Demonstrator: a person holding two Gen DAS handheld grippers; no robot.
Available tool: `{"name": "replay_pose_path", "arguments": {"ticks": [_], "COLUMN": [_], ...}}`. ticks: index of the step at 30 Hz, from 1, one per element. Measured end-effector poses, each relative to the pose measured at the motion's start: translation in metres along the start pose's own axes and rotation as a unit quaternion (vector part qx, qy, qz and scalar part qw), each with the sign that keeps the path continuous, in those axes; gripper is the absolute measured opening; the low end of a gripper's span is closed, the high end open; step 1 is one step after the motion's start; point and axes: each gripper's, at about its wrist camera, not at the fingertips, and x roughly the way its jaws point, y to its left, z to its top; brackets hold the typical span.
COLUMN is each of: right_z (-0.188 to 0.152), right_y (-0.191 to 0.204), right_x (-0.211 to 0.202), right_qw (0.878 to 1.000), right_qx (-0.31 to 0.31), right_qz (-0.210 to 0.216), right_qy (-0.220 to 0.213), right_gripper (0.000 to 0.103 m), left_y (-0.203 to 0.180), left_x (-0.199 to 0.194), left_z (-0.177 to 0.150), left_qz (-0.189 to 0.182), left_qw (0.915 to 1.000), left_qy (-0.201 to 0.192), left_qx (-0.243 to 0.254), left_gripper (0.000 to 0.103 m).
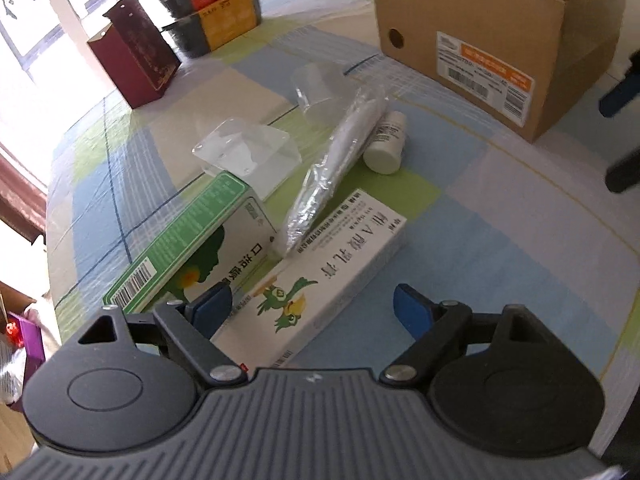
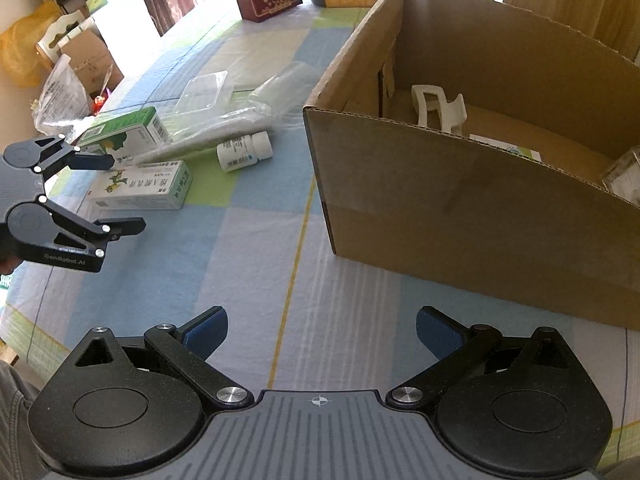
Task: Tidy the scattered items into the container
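The left wrist view looks forward and steeply down from just above the desk (image 1: pixel 500 208), close over the white parrot box (image 1: pixel 320 276), with the cardboard box (image 1: pixel 492 52) beyond it at upper right. The right wrist view sits higher and farther back, facing the cardboard box (image 2: pixel 460 216) near its open top, the desk (image 2: pixel 256 264) stretching to that box's left. Both views share the white bottle (image 1: pixel 386 142) (image 2: pixel 244 151), the parrot box (image 2: pixel 140 186) and the cardboard box; the right view also takes in the left gripper (image 2: pixel 126 192).
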Motion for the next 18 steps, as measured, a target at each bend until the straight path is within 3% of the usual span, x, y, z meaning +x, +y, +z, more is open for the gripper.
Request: {"name": "replay_pose_path", "arguments": {"ticks": [6, 14, 18], "right_z": [0.000, -0.001, -0.001], "right_y": [0.000, 0.005, 0.002], "right_x": [0.001, -0.002, -0.005], "right_qw": [1.000, 1.000, 1.000], "right_qx": [0.000, -0.008, -0.003], "right_qz": [0.002, 0.007, 0.004], "right_qy": [0.001, 0.002, 0.001], "right_gripper": [0.103, 0.103, 0.103], "left_y": [-0.007, 0.005, 0.011], "left_x": [-0.020, -0.004, 0.007], "left_z": [-0.009, 0.007, 0.009], "left_qz": [-0.032, 0.002, -0.010], "left_qw": [0.9992, 0.9995, 0.9989], "left_qy": [-0.007, 0.012, 0.028], "left_qx": [0.022, 0.029, 0.036], "left_gripper": [0.061, 0.062, 0.057]}}
